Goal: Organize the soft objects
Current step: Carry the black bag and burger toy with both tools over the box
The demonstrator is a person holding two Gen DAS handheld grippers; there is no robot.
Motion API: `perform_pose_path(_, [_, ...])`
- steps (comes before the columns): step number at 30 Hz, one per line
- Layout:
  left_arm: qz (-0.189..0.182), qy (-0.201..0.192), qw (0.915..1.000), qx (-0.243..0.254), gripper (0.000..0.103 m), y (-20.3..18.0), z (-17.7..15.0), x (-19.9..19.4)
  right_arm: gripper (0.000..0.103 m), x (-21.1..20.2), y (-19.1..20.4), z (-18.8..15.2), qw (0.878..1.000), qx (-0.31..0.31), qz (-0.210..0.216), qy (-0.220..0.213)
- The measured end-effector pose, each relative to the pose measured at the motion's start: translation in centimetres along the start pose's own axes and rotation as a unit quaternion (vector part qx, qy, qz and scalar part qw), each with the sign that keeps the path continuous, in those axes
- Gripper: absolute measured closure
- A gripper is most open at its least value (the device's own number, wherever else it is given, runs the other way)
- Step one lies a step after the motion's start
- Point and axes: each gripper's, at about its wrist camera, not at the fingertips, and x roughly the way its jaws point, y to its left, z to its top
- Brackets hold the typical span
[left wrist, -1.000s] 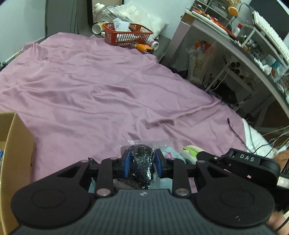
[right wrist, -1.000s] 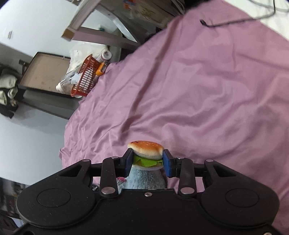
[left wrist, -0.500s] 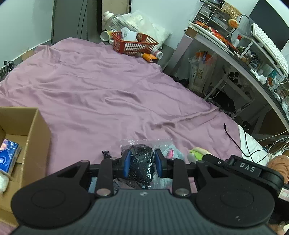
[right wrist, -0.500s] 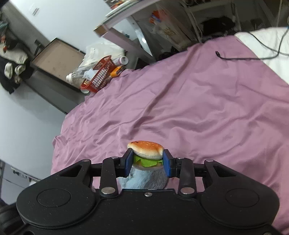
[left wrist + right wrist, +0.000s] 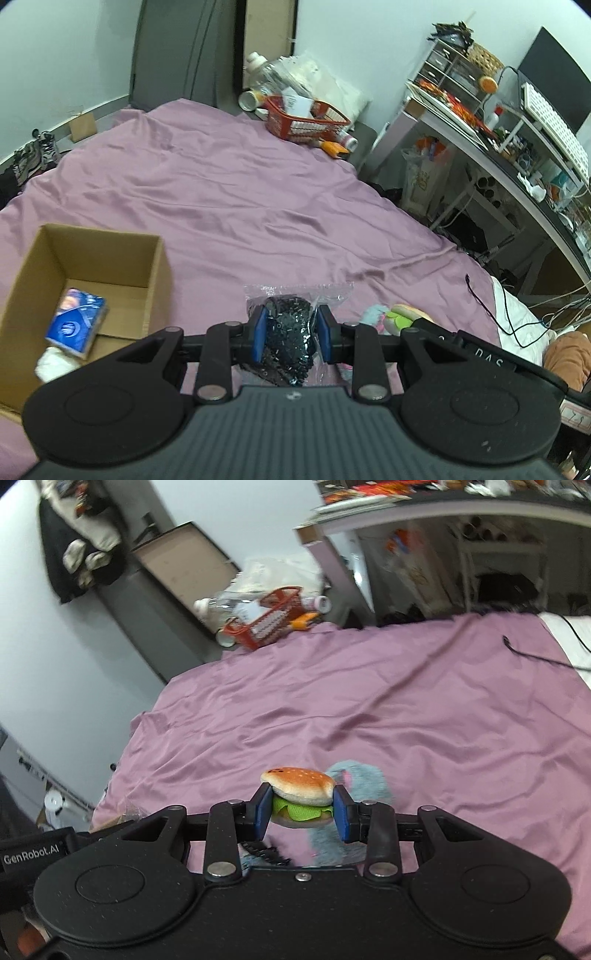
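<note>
"GenRobot.AI" printed on the left tongs' housing in the right wrist view; "DAS" on the right tongs' housing in the left. Left tongs point(image 5: 289, 334) clamped on a clear bag of black sequins point(image 5: 290, 341) above the purple bed point(image 5: 236, 206). Right tongs point(image 5: 300, 814) clamped on a plush burger point(image 5: 299, 788), grey-blue plush point(image 5: 360, 781) just behind. Only in the left view: open cardboard box point(image 5: 155, 269) holding a blue packet point(image 5: 75, 323). Far off, red basket point(image 5: 306, 120) with papers.
</note>
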Motion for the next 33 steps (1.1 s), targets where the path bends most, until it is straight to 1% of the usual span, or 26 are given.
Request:
perform_pose_path(14, [0.018,-0.019,0.9990,-0.036,0.075,6.3,-0.2,-4.1,0.069,-0.9,6.9,-1.9,0.995,-0.092,0.036,0.002])
perform_pose_path(19, [0.028,-0.025,0.9979,-0.053,0.075,9.1,-0.2,-5.1,0.069,-0.7,9.6,-2.8,0.990,-0.130,0.050,0.005])
perform_pose_path(24, [0.037,-0.023,0.9966,-0.070,0.075,11.8,-0.6,-5.8,0.069,-0.4,12.2,-3.7,0.984,-0.171,0.052,0.007])
perform_pose_path(33, [0.037,-0.014,0.9954,-0.087,0.075,15.3,-1.1,-6.1,0.069,0.1,15.5,-5.5,0.973,-0.222,0.063,0.027])
